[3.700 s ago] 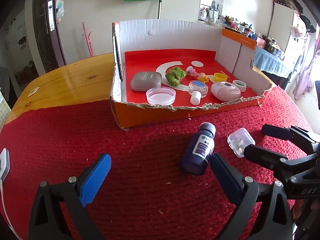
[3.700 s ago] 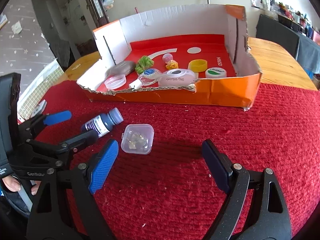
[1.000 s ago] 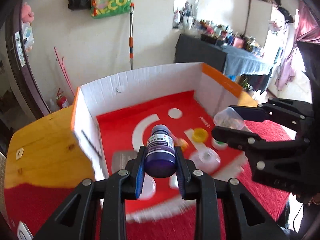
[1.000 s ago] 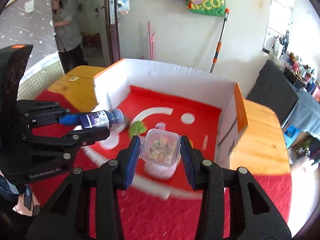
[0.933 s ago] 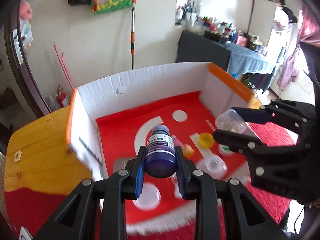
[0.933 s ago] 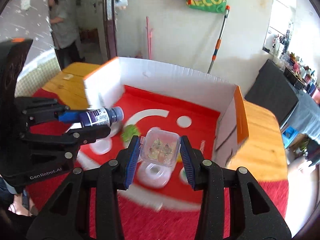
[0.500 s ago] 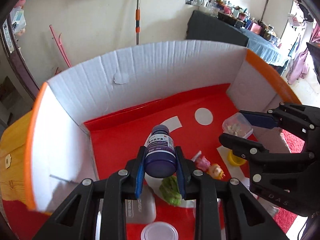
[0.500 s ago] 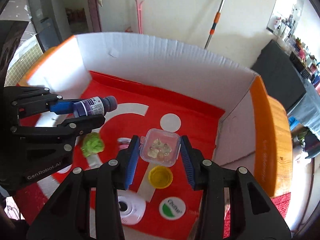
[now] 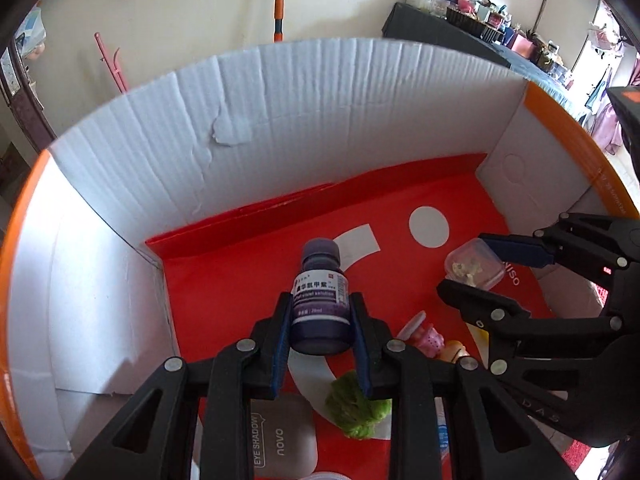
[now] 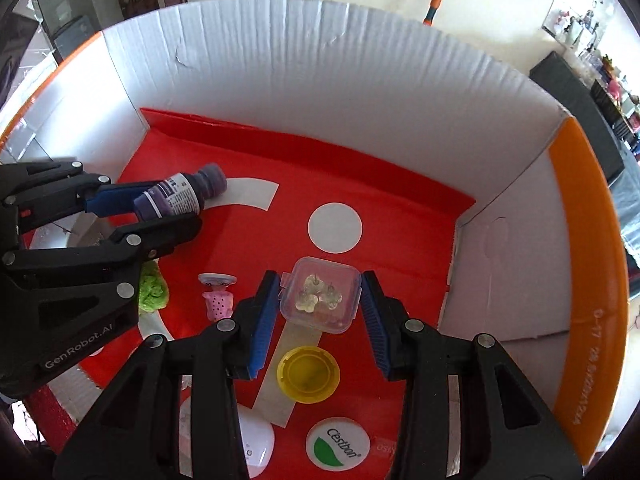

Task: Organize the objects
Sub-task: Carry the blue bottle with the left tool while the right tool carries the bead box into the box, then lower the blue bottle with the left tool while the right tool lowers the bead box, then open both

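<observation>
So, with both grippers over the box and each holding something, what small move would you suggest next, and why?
Probably lower both a little further, then open. The left gripper clamps the bottle and the right gripper the clear case, both above bare red floor of the box, apparently not yet resting on it.

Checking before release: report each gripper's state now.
Left gripper: closed on the purple bottle.
Right gripper: closed on the clear plastic box of pins.
</observation>
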`<control>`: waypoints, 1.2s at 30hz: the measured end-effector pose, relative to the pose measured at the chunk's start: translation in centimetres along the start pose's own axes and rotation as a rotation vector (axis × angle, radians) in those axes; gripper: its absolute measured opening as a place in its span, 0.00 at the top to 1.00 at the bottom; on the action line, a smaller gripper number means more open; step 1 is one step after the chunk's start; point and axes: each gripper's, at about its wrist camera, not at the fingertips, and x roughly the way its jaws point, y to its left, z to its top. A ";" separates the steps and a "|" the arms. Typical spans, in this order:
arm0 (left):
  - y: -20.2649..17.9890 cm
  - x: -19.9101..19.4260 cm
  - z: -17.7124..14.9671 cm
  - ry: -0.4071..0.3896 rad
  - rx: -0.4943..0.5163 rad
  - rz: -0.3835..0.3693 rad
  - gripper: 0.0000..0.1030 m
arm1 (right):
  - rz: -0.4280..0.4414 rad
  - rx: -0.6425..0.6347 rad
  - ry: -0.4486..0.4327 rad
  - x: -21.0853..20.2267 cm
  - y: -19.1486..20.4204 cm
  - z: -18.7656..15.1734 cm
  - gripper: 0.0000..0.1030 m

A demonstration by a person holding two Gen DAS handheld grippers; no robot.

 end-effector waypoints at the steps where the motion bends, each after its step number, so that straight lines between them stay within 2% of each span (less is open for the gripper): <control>1: 0.0 0.1 0.0 0.005 -0.005 -0.003 0.72 | 0.000 -0.001 0.006 0.1 0.0 0.0 0.62; 7: 0.1 0.0 -0.4 0.008 -0.006 -0.002 0.72 | 0.001 -0.002 0.036 0.3 0.1 -0.2 0.62; 36: 0.1 0.2 -0.2 0.012 -0.009 -0.002 0.71 | 0.009 0.006 0.034 -0.3 0.8 -1.3 0.57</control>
